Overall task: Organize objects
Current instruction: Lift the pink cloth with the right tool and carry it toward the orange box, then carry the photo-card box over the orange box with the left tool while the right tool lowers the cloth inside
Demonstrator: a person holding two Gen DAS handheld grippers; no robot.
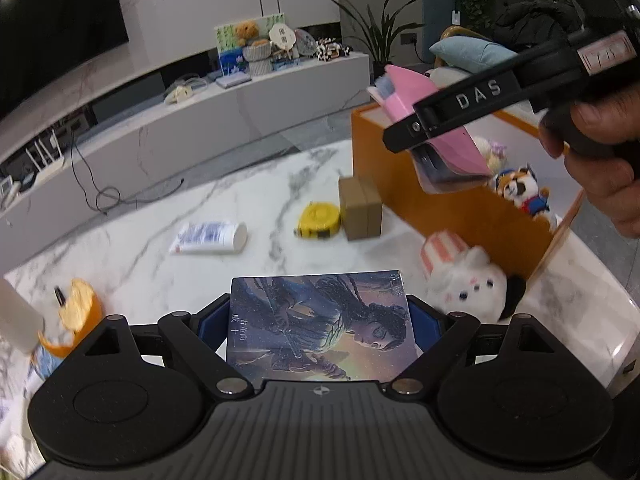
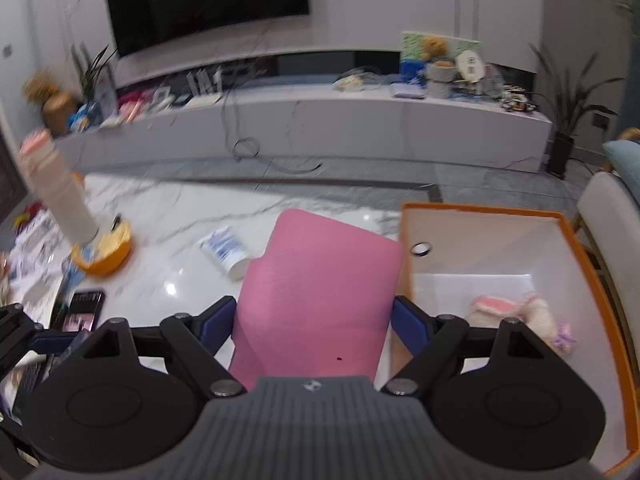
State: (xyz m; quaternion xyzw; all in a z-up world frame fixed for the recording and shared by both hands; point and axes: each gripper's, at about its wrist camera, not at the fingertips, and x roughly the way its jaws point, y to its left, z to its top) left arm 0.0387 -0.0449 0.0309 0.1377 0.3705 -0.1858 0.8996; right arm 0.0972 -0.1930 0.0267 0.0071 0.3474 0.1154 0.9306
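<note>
My left gripper (image 1: pixel 320 320) is shut on a dark blue book (image 1: pixel 320 328) with an illustrated cover, held above the marble table (image 1: pixel 160 216). My right gripper (image 2: pixel 312 316) is shut on a pink-covered book (image 2: pixel 316 292), held just left of the orange box (image 2: pixel 592 264). In the left wrist view the right gripper (image 1: pixel 404 136) holds the pink book (image 1: pixel 408 96) over the orange box (image 1: pixel 460 208). A pink-eared plush (image 2: pixel 516 312) lies inside the box. A small red-panda plush (image 1: pixel 520 192) sits in the box too.
On the table lie a white tube (image 1: pixel 210 238), a yellow tape measure (image 1: pixel 318 220), a small cardboard box (image 1: pixel 360 208), a white bunny plush (image 1: pixel 464 276), an orange bowl (image 2: pixel 104 248) and a white bottle (image 2: pixel 60 192). A phone (image 2: pixel 82 312) lies at left.
</note>
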